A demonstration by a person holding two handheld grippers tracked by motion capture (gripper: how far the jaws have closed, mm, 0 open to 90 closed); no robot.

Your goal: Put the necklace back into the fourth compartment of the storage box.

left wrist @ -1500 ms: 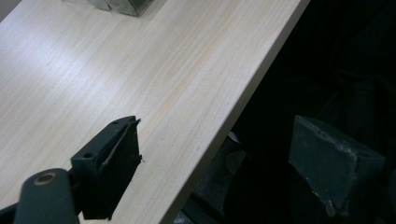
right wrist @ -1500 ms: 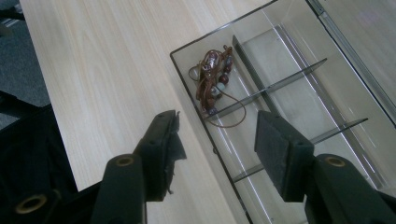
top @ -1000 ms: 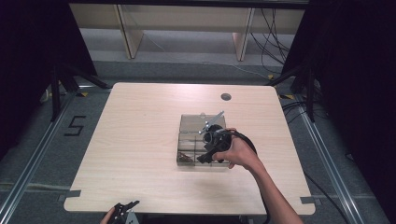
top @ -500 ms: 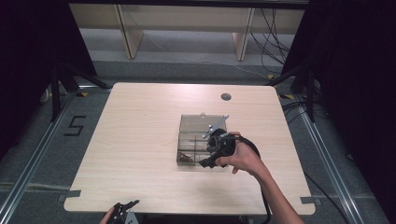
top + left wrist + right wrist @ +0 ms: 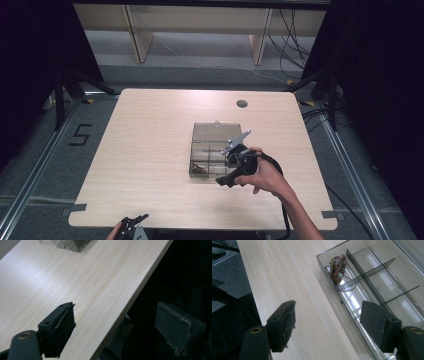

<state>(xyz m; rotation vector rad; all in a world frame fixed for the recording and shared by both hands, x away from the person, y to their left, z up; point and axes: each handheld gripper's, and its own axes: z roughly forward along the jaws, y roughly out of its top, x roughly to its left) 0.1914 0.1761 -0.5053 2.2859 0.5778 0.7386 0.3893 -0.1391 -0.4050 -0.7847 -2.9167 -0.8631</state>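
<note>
A black "5" on the floor left of the table.

a pale wood-grain surface with a round cable hole stands on a grey floor. metal rails run along both sides, and a "5" is marked at the left. beige shelving lines the far wall, with black cables hanging at the right. dark curtains flank both sides.

A pale wood-grain table with a smooth, satin finish. On it, a clear glossy plastic box with smoky see-through dividers, holding a tangle of thin, shiny brown wire. Matt black gripper pads look rough and worn.
</note>
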